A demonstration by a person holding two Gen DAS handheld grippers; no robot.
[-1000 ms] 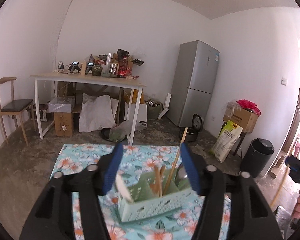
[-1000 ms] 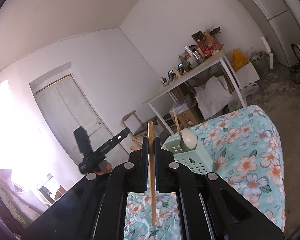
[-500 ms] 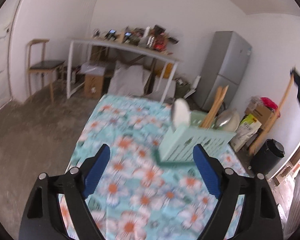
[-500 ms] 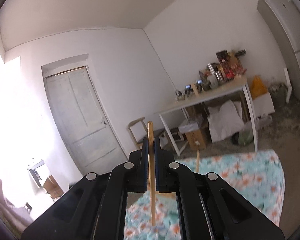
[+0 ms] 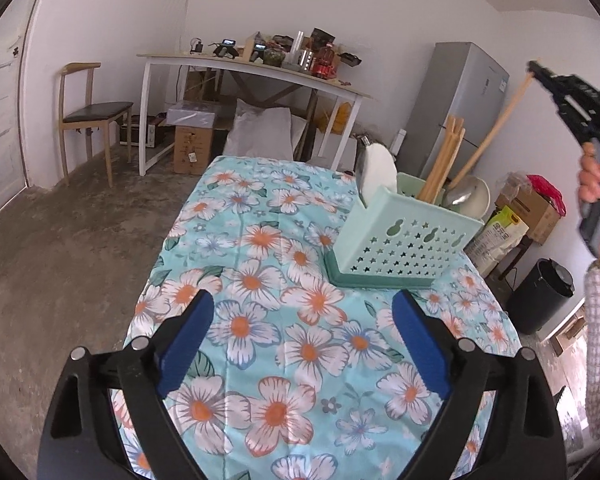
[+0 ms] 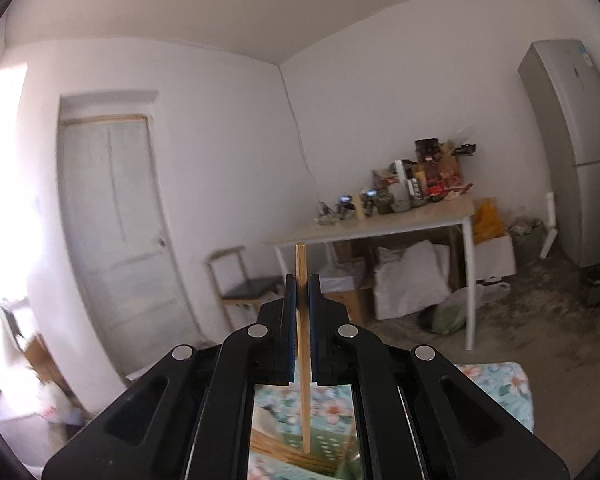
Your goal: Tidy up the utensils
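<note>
One chopstick (image 6: 302,344) is left outside the holder as far as these views show, and it sits pinched between the narrow jaws of the right claw (image 6: 301,284), standing roughly upright with its top end poking above the pads and its lower end hanging over the holder, seen blurred below. From the left wrist view the same stick (image 5: 496,128) slants down from the raised right claw (image 5: 572,96) toward the far side of the holder; whether its tip is already inside a compartment cannot be told.

Most of the sorting looks done. The pale green holder (image 5: 404,240) stands on the floral worktop (image 5: 260,320), toward its far right part, and already carries a white spoon (image 5: 374,172) in its left end, a bundle of wooden chopsticks (image 5: 444,164) in the middle, and a metal ladle (image 5: 466,196) toward the right end. No loose utensils lie on the cloth in view.

The left claw (image 5: 300,344) is spread wide and holds nothing, hovering over the near part of the cloth, well apart from the holder.

What remains, by my judgement, is lowering the held chopstick in beside the other chopsticks and letting go.
</note>
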